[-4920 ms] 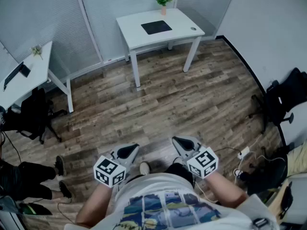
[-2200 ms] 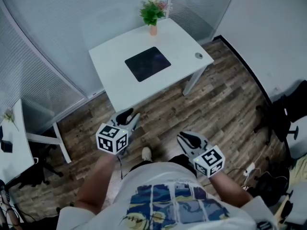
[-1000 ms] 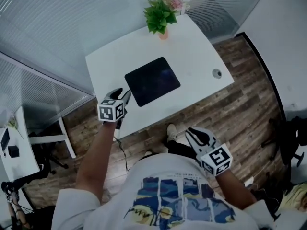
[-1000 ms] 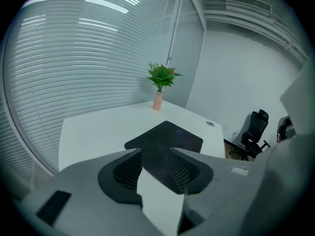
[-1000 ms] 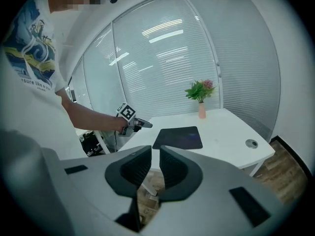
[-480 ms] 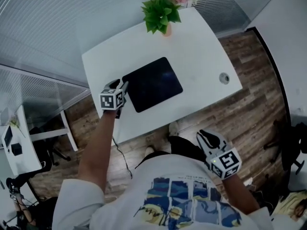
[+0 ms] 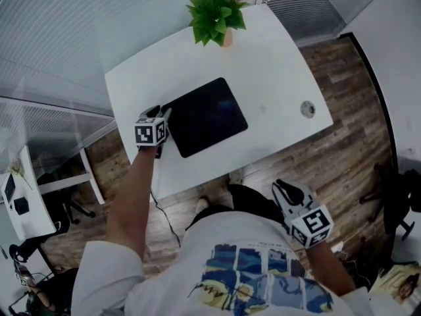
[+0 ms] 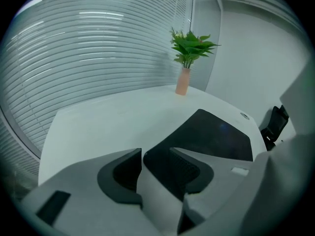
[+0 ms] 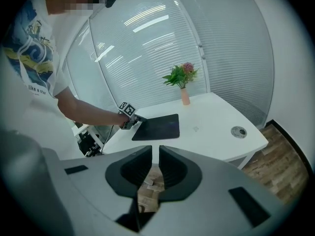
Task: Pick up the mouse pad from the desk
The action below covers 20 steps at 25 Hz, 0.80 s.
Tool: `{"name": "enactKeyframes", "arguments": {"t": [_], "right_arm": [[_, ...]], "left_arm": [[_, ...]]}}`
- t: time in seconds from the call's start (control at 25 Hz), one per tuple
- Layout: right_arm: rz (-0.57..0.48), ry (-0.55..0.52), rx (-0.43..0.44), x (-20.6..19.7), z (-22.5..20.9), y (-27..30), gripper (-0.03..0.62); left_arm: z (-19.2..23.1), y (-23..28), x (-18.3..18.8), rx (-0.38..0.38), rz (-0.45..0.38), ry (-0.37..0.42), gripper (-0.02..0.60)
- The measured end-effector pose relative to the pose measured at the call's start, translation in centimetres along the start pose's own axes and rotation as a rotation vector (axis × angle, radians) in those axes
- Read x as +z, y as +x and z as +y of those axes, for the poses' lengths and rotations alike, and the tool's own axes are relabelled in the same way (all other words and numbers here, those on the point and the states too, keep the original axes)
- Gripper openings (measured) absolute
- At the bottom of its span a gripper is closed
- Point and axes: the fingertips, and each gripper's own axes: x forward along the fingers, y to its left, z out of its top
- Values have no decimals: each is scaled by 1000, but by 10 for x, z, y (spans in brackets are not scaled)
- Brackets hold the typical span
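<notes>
A black mouse pad (image 7: 204,117) lies flat in the middle of a white desk (image 7: 276,78). My left gripper (image 7: 161,113) is at the pad's near left corner, low over the desk. In the left gripper view its jaws stand open (image 8: 156,151), and the pad's (image 8: 216,134) corner shows in the gap between them. My right gripper (image 7: 284,189) hangs by my body, off the desk's front edge above the wood floor. Its jaws (image 9: 155,154) are shut with nothing in them. The right gripper view shows the pad (image 9: 157,127) and the left gripper (image 9: 133,120) from afar.
A potted plant (image 7: 214,12) stands at the desk's far edge, behind the pad. A round cable grommet (image 7: 307,108) sits at the desk's right end. Glass walls with blinds lie behind the desk. A second desk (image 7: 20,196) is at the left, and a black chair (image 7: 398,196) at the right.
I have walked across the room up to the desk. My left gripper reached forward to the pad's left corner. The right gripper stayed low beside my body.
</notes>
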Motion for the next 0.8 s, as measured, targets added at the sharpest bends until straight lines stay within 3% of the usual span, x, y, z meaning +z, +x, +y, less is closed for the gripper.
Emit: {"name": "enactKeyframes", "arguments": {"t": [0.48, 0.68, 0.8], "right_arm": [[14, 6, 19, -1, 3, 9, 37], [10, 17, 17, -4, 6, 10, 35], [1, 17, 8, -3, 7, 9, 34]], "left_arm": [[1, 3, 0, -8, -19, -28, 149], [-6, 4, -1, -17, -18, -15, 97], [-13, 6, 0, -18, -13, 13, 34]]}}
